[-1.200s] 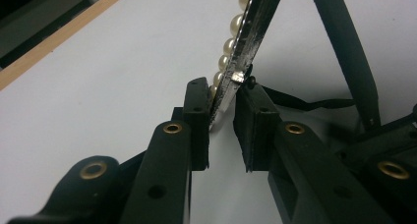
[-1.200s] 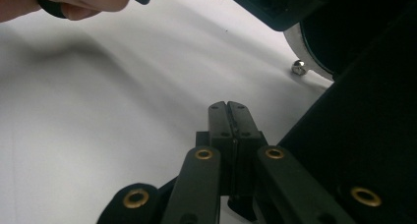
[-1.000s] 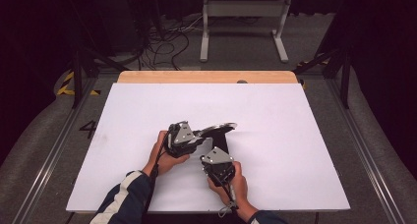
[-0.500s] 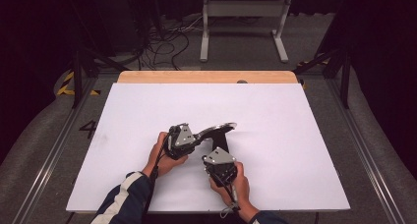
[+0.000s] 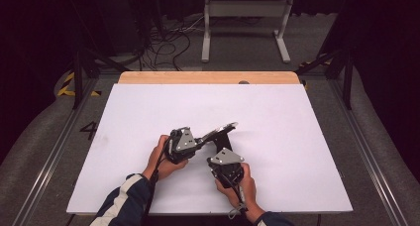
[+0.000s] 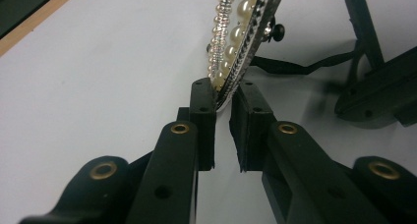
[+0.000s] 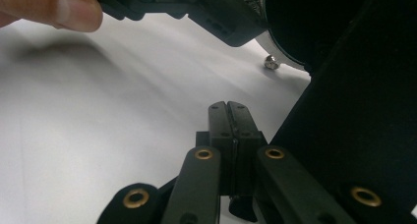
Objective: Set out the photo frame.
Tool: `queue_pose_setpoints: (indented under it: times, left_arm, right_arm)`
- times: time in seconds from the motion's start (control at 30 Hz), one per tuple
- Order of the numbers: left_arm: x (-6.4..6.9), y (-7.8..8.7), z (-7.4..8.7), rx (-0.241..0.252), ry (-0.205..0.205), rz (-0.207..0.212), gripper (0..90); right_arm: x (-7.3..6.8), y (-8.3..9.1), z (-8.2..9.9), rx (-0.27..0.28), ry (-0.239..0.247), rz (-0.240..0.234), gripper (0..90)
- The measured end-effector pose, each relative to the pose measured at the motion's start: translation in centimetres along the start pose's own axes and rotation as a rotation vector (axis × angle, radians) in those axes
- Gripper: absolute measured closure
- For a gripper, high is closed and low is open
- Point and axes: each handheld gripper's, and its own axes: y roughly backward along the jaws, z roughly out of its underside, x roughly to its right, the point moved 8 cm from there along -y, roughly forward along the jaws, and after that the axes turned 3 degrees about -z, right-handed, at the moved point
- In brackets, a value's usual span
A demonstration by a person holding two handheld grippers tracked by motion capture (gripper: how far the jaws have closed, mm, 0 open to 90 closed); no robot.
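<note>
A flat frame edged with pearls and rhinestones [image 6: 241, 27] is held tilted above the white table, one end raised [image 5: 220, 130]. My left gripper [image 6: 223, 111] is shut on the frame's lower rim, and in the high view it sits left of centre [image 5: 200, 137]. A black back stand [image 5: 224, 141] hangs under the frame, with a small screw knob [image 6: 278, 32] on its back. My right gripper [image 7: 227, 111] is shut, its jaws pressed together with nothing visible between them. It lies just below the frame [image 5: 224, 150], beside the dark stand panel [image 7: 344, 111].
The white table sheet [image 5: 307, 137] spreads wide on all sides, with a wooden strip [image 5: 208, 77] along its far edge. A thumb [image 7: 54, 10] of the left hand shows at the top left of the right gripper view. Cables and a metal stand sit on the floor beyond.
My right gripper has edged slightly forward and to the right, closer under the frame. The left gripper and the frame have stayed almost still.
</note>
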Motion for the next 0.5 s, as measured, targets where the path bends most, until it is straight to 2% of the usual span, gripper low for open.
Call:
queue_pose_setpoints:
  times: [0.07,0.13,0.5]
  left_arm:
    - [0.0,0.0,0.0,0.001,-0.001,0.000,80.6]
    - [0.3,0.1,-0.1,0.000,-0.008,0.012,80.6]
    - [1.2,0.3,-0.2,-0.007,-0.029,0.031,80.8]
  right_arm:
    - [0.0,0.1,0.1,-0.002,0.015,-0.013,90.0]
    - [0.1,0.3,0.3,-0.003,0.022,-0.005,90.0]
    - [1.1,1.0,0.9,-0.029,0.023,-0.015,90.0]
